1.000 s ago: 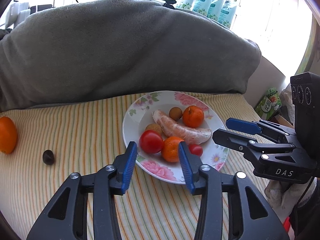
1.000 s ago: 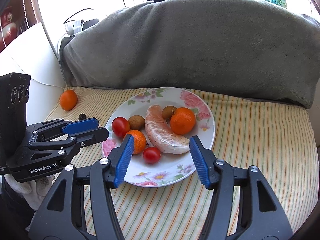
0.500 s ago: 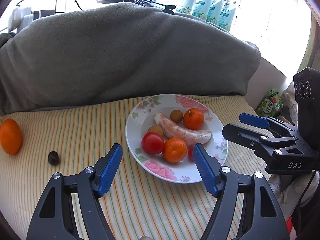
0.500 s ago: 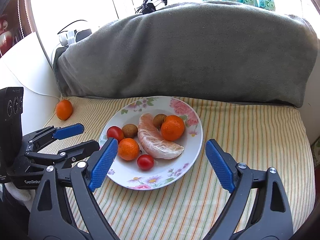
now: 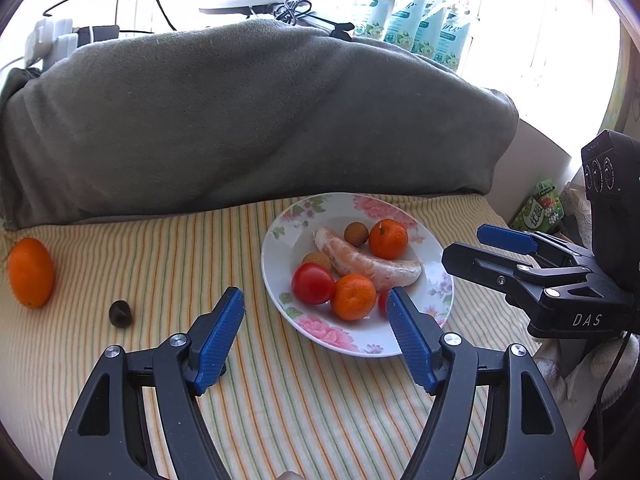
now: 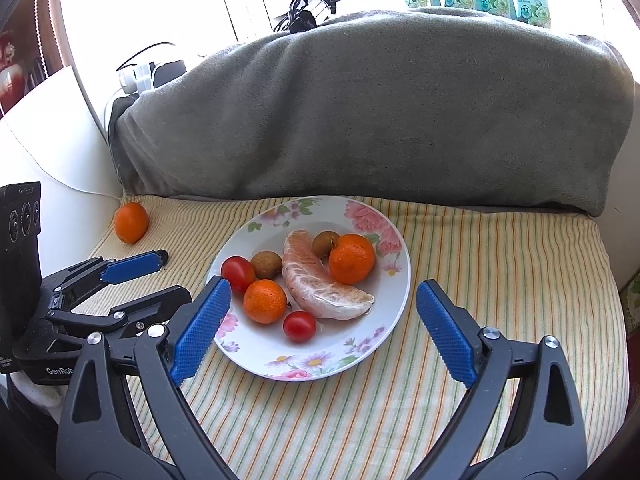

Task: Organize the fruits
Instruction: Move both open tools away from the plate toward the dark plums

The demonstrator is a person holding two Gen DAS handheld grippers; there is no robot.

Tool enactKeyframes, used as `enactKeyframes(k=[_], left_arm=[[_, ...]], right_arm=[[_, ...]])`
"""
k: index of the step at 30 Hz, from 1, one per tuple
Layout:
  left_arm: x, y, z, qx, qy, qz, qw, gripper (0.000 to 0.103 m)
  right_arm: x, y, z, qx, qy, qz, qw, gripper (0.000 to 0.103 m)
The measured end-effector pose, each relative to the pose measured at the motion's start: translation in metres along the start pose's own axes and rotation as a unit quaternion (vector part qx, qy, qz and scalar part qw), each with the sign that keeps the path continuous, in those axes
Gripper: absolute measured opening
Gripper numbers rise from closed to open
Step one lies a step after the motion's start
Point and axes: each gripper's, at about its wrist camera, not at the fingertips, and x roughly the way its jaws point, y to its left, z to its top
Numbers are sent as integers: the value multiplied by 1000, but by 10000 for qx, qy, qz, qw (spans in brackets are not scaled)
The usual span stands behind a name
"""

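Observation:
A flowered white plate on the striped cloth holds two mandarins, a peeled citrus segment, two tomatoes and two brown longans. A loose orange lies far left beside a small dark fruit. My left gripper hovers open at the plate's near-left edge, holding nothing. My right gripper stands open, wide, before the plate's near rim, also holding nothing.
A bulky grey blanket walls off the back of the striped cloth. Bottles and a power strip with cables sit behind it. A green packet lies off the right edge; a white panel bounds the left.
Both grippers' jaws have spread much wider than a second ago. The fruit and the plate have stayed where they were.

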Motion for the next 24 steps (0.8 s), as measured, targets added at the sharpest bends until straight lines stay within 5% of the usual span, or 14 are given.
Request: enactKeyframes(k=[24], left_arm=[[-43,78,-17,-426,-192,385,9982,74]], right_arm=[[1,56,9,-266,-80,378,9989,96]])
